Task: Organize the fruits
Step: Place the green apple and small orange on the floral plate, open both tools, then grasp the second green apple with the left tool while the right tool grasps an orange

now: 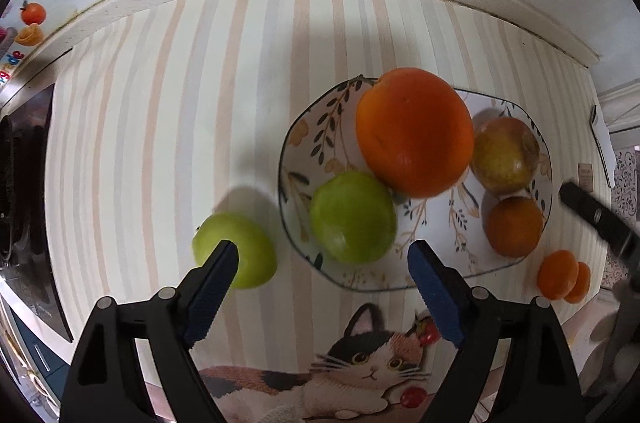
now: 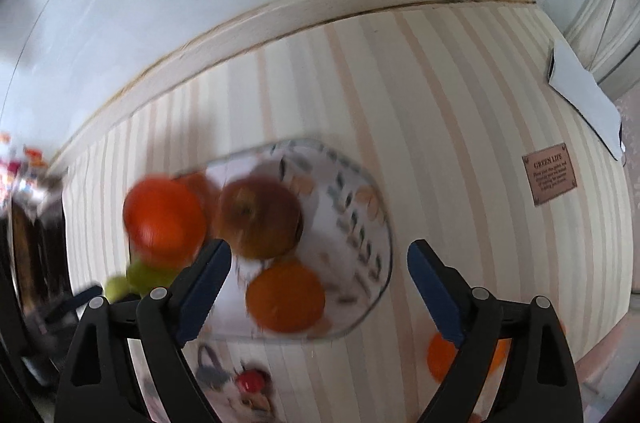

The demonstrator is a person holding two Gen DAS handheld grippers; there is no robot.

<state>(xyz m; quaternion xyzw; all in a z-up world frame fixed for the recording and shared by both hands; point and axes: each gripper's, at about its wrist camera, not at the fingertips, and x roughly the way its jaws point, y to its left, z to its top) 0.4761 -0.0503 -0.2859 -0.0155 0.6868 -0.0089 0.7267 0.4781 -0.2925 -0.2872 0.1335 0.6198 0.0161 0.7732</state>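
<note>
Counting four fruits on the plate (image 1: 298,139): big orange (image 1: 414,131), green apple (image 1: 352,217), brownish apple (image 1: 505,155), small orange (image 1: 514,226); second green apple (image 1: 236,251) and two mandarins (image 1: 558,275) remain on the striped mat beside it; I read roughly halfway; left gripper (image 1: 322,265) and right gripper (image 2: 320,265) both spread, empty.

Counting it up: one patterned plate (image 1: 296,143) is sitting on the striped mat, and four fruits are resting on it, namely one big orange (image 1: 414,131), one green apple (image 1: 352,217), one yellow-brown apple (image 1: 505,155) and one small orange (image 1: 514,227). One more green apple (image 1: 252,243) is lying just off the plate, and two little tangerines (image 1: 557,274) are sitting together beside it
</note>
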